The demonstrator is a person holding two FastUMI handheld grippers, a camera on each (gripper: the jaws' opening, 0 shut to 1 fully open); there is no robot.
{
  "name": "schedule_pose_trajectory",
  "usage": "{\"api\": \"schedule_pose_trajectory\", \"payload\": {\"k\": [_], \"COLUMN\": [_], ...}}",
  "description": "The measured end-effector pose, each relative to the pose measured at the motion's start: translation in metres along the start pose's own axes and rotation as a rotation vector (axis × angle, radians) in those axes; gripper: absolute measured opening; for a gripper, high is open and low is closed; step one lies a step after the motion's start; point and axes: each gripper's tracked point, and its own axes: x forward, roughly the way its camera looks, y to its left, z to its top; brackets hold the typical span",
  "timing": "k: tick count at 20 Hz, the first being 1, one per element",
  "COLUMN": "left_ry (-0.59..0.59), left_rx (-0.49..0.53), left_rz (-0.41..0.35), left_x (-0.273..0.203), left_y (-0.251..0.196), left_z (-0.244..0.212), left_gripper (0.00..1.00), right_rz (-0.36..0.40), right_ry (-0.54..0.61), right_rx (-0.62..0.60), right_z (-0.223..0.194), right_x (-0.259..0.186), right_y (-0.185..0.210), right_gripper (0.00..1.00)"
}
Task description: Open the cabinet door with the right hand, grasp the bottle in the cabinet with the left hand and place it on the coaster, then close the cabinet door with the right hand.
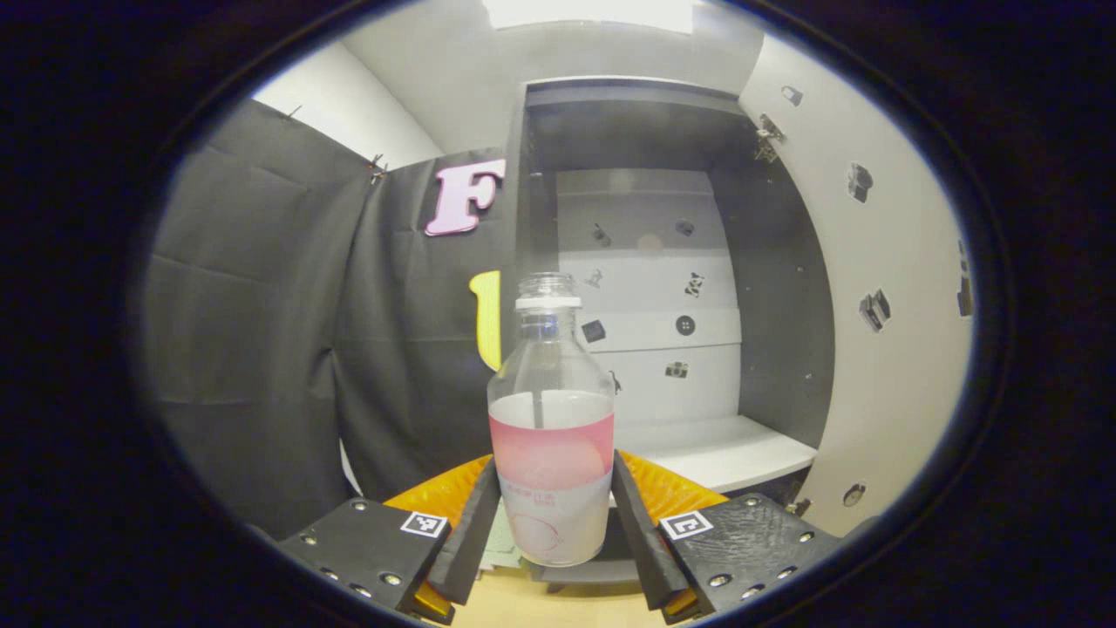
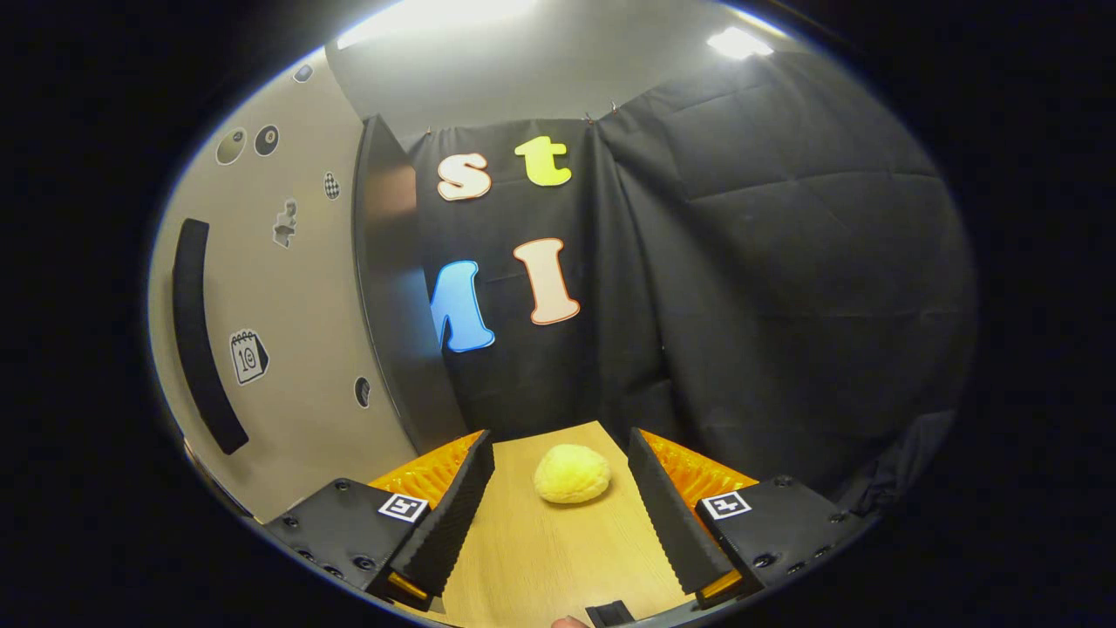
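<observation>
left claw (image 1: 554, 515) is closed on the bottle (image 1: 551, 436), which is held upright between both fingers, in front of the open cabinet (image 1: 697, 262). its door (image 1: 881, 288) is swung out to the right. right claw (image 2: 561, 501) is held open over the table (image 2: 558, 558), near a yellow lump (image 2: 571, 474).

The left gripper (image 1: 554, 523) sits low centre in its view, jaws clamped on both sides of the bottle (image 1: 551, 436) (held upright). The right gripper (image 2: 560, 515), low centre, has its jaws spread apart.
</observation>
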Motion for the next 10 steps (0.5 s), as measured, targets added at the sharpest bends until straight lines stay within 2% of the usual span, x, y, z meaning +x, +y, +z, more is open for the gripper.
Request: {"api": "schedule_pose_trajectory", "payload": {"k": [6, 10], "left_ry": [-0.017, -0.015], "left_rx": [0.014, -0.026], "left_rz": [0.077, 0.1], "left_x": [-0.053, -0.082], "left_y": [0.046, 0.065], "left_z": [-0.012, -0.035], "left_gripper": [0.7, 0.7], "right_rz": [0.056, 0.082], "right_ry": [0.017, 0.019], "right_rx": [-0.015, -0.021], "right_z": [-0.01, -0.016], "right_x": [-0.01, -0.015], "right_y": [0.012, 0.021], "right_gripper": [0.98, 0.98]}}
